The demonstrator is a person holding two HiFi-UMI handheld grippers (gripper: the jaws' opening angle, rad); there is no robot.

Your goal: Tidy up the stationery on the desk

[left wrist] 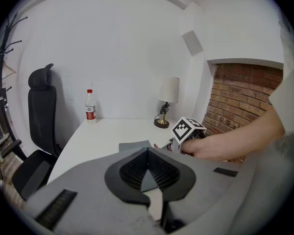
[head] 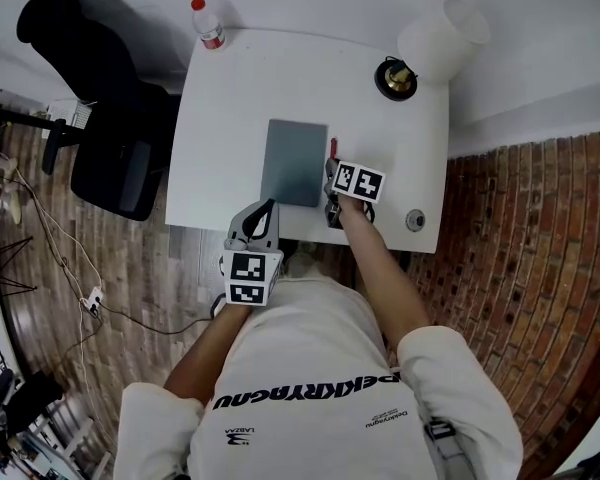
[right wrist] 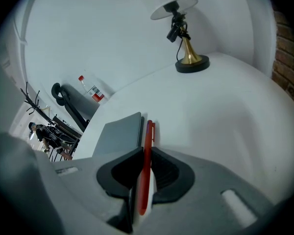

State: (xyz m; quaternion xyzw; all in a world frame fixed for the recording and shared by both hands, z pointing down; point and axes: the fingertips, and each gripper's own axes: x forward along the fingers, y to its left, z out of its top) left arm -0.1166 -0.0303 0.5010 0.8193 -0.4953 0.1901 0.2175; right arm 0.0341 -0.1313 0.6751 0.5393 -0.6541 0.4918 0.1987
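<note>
A red pen (right wrist: 147, 151) runs between the jaws of my right gripper (right wrist: 145, 153), which is shut on it. The pen's far end (head: 333, 148) points away along the right edge of a grey notebook (head: 293, 161) (right wrist: 118, 133) lying flat mid-desk. I cannot tell whether the pen touches the desk. My right gripper (head: 332, 176) sits just right of the notebook. My left gripper (head: 268, 208) (left wrist: 148, 150) hovers over the desk's front edge, near the notebook's near-left corner, its jaw tips together and holding nothing. The right gripper's marker cube (left wrist: 187, 129) shows in the left gripper view.
White desk (head: 220, 158) against a white wall. A water bottle (head: 208, 23) stands at the far left corner and a brass-based lamp (head: 398, 76) at the far right. A small round object (head: 415, 219) lies near the front right. A black office chair (head: 115, 128) stands left of the desk; brick floor to the right.
</note>
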